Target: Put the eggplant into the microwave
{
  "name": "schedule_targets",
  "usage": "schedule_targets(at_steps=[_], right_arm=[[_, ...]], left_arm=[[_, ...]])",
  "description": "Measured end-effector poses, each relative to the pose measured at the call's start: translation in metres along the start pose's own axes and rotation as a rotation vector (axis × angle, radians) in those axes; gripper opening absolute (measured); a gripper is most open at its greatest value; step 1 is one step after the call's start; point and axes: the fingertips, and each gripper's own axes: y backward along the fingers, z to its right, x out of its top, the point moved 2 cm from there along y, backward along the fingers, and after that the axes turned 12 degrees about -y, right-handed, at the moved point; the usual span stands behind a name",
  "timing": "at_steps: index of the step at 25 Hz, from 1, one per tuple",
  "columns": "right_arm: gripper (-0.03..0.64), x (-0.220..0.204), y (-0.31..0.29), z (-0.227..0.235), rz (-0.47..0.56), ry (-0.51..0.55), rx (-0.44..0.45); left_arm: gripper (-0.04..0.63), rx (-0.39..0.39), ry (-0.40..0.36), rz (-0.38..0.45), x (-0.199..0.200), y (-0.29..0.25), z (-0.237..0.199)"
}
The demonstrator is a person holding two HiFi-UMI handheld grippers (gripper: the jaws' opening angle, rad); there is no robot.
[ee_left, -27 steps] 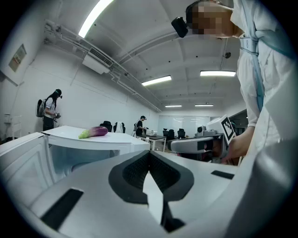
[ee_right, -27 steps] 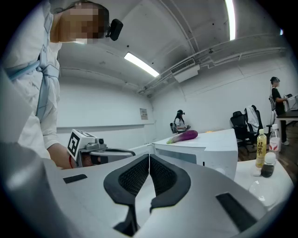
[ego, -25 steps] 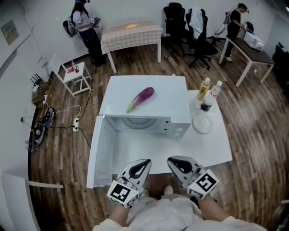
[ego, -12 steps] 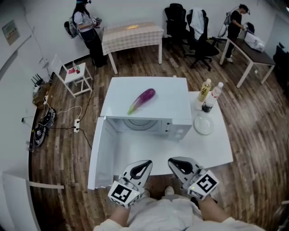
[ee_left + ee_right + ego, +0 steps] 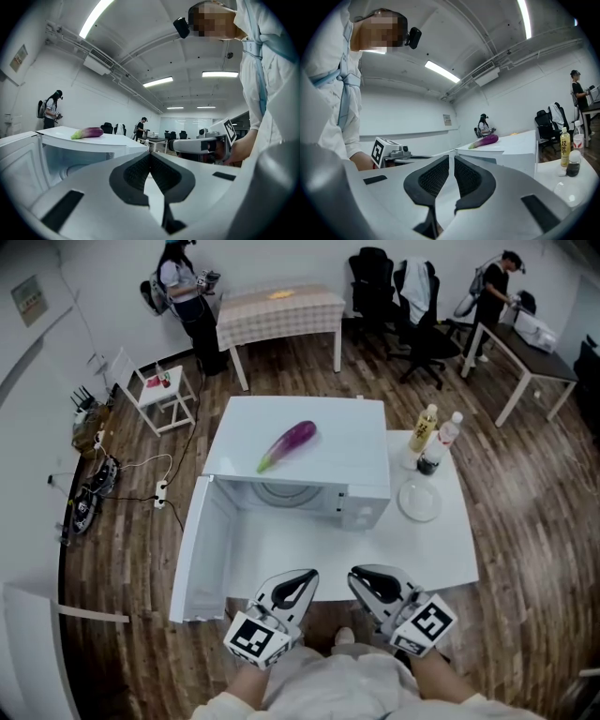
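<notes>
White table (image 5: 441, 549), microwave (image 5: 349, 442) interior mostly hidden, eggplant (image 5: 289, 445) on top

wall poster (image 5: 30, 300): print showing too small to read
yellow bottle label (image 5: 565, 148): vertical characters blurring, unreadable
marker cube (image 5: 251, 641): showing a square black-white pattern, no letters

Small shift of the head view only. Seen now with the microwave door (image 5: 199, 549) slightly further left in frame, and the checked-cloth surface (image 5: 281, 310) and far-right person (image 5: 502, 282) slightly higher and further right.
</notes>
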Motion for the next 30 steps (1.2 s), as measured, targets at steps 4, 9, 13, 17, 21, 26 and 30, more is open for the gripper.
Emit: schedule_targets(at_steps=[4, 9, 13, 17, 21, 26, 30], right_arm=[[0.04, 0.002, 0.009, 0.002, 0.004, 0.002, 0.03], [0.04, 0.003, 0.007, 0.005, 0.008, -0.018, 0.043], [0.04, 0.006, -0.007, 0.01, 0.011, -0.011, 0.035], [0.04, 0.01, -0.026, 0.01, 0.014, -0.007, 0.025], [0.04, 0.014, -0.045, 0.015, 0.023, -0.011, 0.017], [0.04, 0.015, -0.062, 0.023, 0.033, -0.018, 0.002], [0.04, 0.018, -0.074, 0.029, 0.044, -0.02, -0.009]], left_arm=[[0.0, 0.017, 0.012, 0.002, 0.003, -0.006, 0.014], [0.0, 0.022, 0.017, -0.002, 0.003, -0.009, 0.016], [0.0, 0.024, 0.007, 0.008, 0.005, -0.01, -0.001], [0.0, 0.01, 0.014, 0.001, 0.005, -0.007, -0.021], [0.0, 0.017, 0.006, -0.001, 0.008, -0.007, -0.045], [0.001, 0.063, -0.026, -0.036, 0.009, -0.01, -0.083], [0.002, 0.093, -0.063, -0.05, 0.017, -0.016, -0.113]])
